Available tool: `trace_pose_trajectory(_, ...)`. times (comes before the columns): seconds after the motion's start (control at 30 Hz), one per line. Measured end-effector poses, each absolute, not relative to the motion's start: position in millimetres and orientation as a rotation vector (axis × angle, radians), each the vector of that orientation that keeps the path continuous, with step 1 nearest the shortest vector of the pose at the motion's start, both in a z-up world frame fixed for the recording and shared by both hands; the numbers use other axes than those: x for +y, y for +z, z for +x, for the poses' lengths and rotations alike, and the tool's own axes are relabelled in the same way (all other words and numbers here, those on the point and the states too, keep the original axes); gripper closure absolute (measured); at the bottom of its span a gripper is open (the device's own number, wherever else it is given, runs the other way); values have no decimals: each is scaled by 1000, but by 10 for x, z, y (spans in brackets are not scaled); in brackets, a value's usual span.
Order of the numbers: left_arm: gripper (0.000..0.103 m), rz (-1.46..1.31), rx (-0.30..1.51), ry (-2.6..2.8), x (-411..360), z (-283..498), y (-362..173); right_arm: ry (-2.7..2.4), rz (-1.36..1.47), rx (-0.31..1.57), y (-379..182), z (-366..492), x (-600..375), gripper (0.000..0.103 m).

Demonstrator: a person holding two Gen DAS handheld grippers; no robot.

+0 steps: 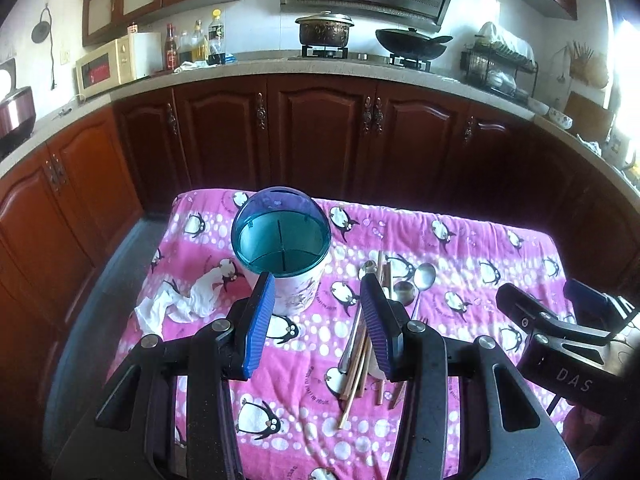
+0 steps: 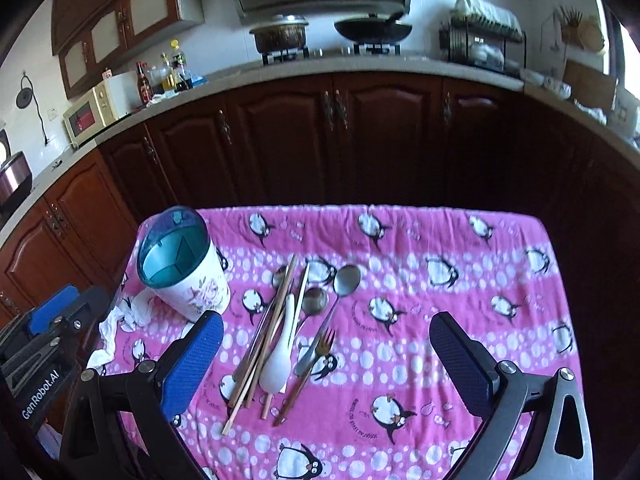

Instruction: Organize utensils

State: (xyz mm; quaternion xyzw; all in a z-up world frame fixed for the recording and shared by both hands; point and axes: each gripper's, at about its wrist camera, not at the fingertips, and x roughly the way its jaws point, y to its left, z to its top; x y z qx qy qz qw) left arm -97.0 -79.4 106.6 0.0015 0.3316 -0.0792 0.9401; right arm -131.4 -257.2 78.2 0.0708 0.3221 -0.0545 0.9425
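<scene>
A white flowered utensil holder (image 1: 282, 256) (image 2: 184, 268) with a teal rim and divided inside stands upright at the left of the pink penguin cloth. Right of it lies a loose pile: wooden chopsticks (image 2: 260, 344) (image 1: 356, 364), a white ceramic spoon (image 2: 280, 352), two metal spoons (image 2: 344, 284) (image 1: 422, 278) and a fork (image 2: 316, 354). My left gripper (image 1: 318, 314) hovers open above the cloth between holder and pile, nothing between its blue pads. My right gripper (image 2: 326, 346) hangs open and wide above the pile, holding nothing.
A crumpled white tissue (image 1: 180, 300) (image 2: 120, 320) lies left of the holder. The small table (image 2: 460, 240) stands before dark wooden cabinets (image 1: 320, 132). On the counter behind are a pot (image 1: 325, 32), a wok (image 1: 412, 42), bottles, a microwave (image 1: 108, 66) and a dish rack (image 1: 500, 64).
</scene>
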Motion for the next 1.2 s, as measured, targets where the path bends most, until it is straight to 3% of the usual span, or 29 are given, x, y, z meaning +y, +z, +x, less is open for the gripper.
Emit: trace_pose_trajectory(1.2,59,-5,665,-168,-845,-984,1109,-133,123,616,895,-1378,-2545,0)
